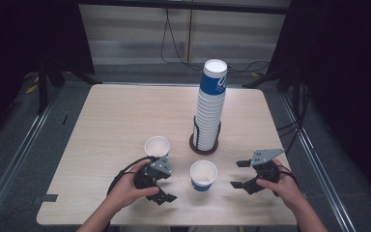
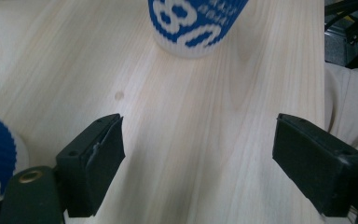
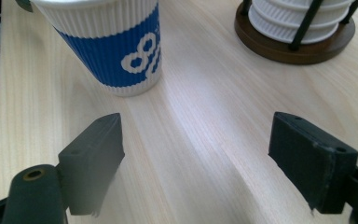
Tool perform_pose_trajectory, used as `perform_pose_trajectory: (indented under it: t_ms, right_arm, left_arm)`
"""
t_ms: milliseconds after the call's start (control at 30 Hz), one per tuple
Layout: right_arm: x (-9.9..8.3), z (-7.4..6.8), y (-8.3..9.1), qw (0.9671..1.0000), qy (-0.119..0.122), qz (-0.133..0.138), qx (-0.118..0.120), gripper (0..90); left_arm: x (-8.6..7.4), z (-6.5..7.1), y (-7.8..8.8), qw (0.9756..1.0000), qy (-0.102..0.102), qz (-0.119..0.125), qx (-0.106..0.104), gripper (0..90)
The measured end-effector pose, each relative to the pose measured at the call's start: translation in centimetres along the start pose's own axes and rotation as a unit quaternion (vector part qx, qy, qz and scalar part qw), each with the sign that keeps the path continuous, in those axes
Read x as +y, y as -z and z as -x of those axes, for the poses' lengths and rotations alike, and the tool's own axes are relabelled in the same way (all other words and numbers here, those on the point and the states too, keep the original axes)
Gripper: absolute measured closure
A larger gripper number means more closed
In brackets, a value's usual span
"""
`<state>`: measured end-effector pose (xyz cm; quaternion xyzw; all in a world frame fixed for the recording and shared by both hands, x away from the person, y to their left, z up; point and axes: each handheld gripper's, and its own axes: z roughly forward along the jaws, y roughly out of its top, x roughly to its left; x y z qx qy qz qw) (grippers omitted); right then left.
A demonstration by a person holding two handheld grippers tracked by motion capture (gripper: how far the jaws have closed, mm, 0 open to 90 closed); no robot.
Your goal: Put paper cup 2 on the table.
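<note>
Two blue-and-white ribbed paper cups (image 1: 204, 176) (image 1: 157, 146) stood upright on the pale wooden surface (image 1: 111, 121), the nearer one between the left hand-held gripper (image 1: 163, 186) and right hand-held gripper (image 1: 239, 174), both wide open, empty, apparently ready to grasp.

One cup (image 1: 204, 176) stood on the desk (image 1: 116, 116) between the two grippers, ahead of the left gripper's (image 1: 160, 184) fingers (image 2: 95, 156) and ahead of the right gripper's (image 1: 240, 174) fingers (image 3: 93, 151). A second cup (image 1: 157, 146) stood just behind the left gripper. The cup stack (image 1: 209, 104) sat in its holder (image 1: 204, 145) farther back, beyond the first cup.
</note>
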<state>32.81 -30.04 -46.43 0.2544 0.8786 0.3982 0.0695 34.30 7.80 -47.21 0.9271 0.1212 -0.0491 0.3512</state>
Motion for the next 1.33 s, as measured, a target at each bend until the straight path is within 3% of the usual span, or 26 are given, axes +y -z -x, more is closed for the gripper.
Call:
perform_pose_trajectory:
  t_ms: [633, 833, 867, 1067, 1333]
  right_arm:
    - [-1.7, 0.4, 0.0, 0.9998, -0.007, -0.010, -0.017, 17.2]
    - [-2.1, 0.7, 0.1, 0.9996, -0.012, -0.009, -0.024, 17.2]
    - [-2.3, 0.8, 0.1, 0.9996, -0.011, -0.010, -0.026, 17.2]
    - [-2.5, 0.7, -0.1, 0.9990, 0.002, -0.022, -0.039, 17.2]
    - [-2.6, 0.5, -0.7, 0.9978, 0.024, -0.044, -0.043, 17.1]
  left_arm:
    - [-4.2, -0.9, 2.1, 0.9998, 0.006, 0.014, 0.009, 17.6]
    - [-5.5, -1.7, 2.9, 0.9995, 0.015, 0.019, 0.021, 17.8]
    - [-5.9, -2.0, 3.0, 0.9991, 0.015, 0.020, 0.033, 17.8]
    - [-6.7, -2.5, 3.0, 0.9987, 0.025, 0.019, 0.040, 17.9]
    - [-7.3, -2.8, 2.9, 0.9980, 0.002, 0.031, 0.056, 17.3]
